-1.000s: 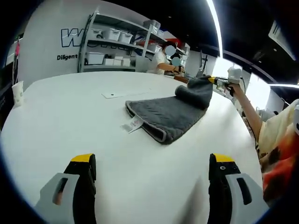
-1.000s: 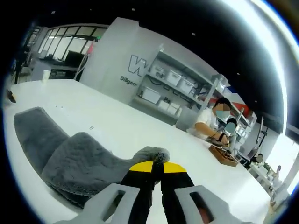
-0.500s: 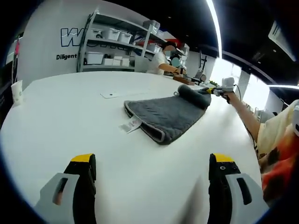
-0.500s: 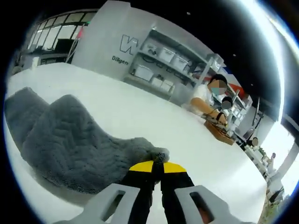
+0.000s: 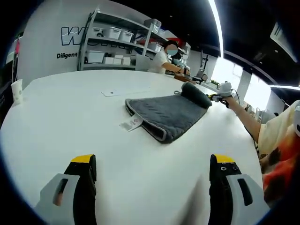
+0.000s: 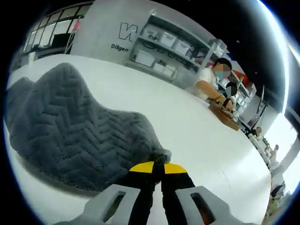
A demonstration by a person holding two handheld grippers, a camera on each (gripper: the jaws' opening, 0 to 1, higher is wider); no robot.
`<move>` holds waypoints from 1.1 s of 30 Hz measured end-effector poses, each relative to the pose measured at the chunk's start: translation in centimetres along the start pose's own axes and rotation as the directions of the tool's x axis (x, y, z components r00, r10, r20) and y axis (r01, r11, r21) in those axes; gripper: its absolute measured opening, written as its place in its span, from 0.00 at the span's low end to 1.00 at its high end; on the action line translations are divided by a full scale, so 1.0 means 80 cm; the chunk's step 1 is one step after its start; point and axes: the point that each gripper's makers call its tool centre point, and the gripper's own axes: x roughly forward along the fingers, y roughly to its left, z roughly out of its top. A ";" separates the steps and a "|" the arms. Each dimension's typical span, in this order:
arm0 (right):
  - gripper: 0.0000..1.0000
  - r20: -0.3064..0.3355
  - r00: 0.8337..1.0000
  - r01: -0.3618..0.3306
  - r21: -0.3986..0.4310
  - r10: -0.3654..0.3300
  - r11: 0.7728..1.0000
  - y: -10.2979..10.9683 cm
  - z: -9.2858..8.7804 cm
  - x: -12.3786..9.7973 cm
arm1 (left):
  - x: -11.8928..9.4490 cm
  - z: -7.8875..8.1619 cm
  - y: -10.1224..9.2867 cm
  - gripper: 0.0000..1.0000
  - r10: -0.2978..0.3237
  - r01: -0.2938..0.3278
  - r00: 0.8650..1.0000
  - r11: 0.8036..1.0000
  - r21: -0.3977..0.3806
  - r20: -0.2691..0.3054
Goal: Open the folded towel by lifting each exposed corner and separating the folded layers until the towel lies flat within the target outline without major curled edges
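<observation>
A dark grey quilted towel point(image 5: 169, 112) lies on the white table point(image 5: 70, 122), its far end bunched into a roll, with a white label point(image 5: 131, 124) at its near left edge. My right gripper point(image 6: 156, 169) is shut on a towel corner point(image 6: 160, 157), and the towel point(image 6: 70, 133) spreads out to the left of it. In the left gripper view, that right gripper point(image 5: 218, 95) sits low at the towel's far right end, held by a person's arm. My left gripper point(image 5: 150, 166) is open, well short of the towel, with nothing between its jaws.
A paper cup point(image 5: 18, 92) stands at the table's left edge. A small white card point(image 5: 111, 93) lies beyond the towel. Shelves with bins point(image 5: 112, 47) line the back wall, where a person point(image 5: 161, 58) works. A wooden tray point(image 6: 225, 115) sits at the far side.
My right gripper has carried the towel corner down and outward to the right, so the raised fold has dropped into a low roll. The left gripper has stayed where it was.
</observation>
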 end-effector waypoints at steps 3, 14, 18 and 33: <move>0.00 -0.020 1.000 -0.006 -0.014 0.006 1.000 0.004 -0.010 0.005 | 0.001 -0.001 -0.001 0.99 -0.002 0.002 1.000 1.000 -0.001 -0.001; 0.02 -0.026 1.000 -0.003 0.021 0.003 1.000 0.002 -0.015 0.001 | 0.005 -0.002 -0.006 0.99 -0.015 0.015 1.000 1.000 0.002 -0.006; 0.07 -0.032 0.999 0.025 -0.009 -0.025 1.000 0.000 -0.017 -0.002 | 0.008 -0.004 -0.008 0.99 -0.020 0.020 1.000 1.000 0.005 -0.015; 0.81 -0.098 0.987 0.130 0.042 -0.125 0.991 -0.043 -0.024 -0.043 | 0.011 -0.004 -0.012 0.99 -0.029 0.029 0.999 1.000 0.008 -0.017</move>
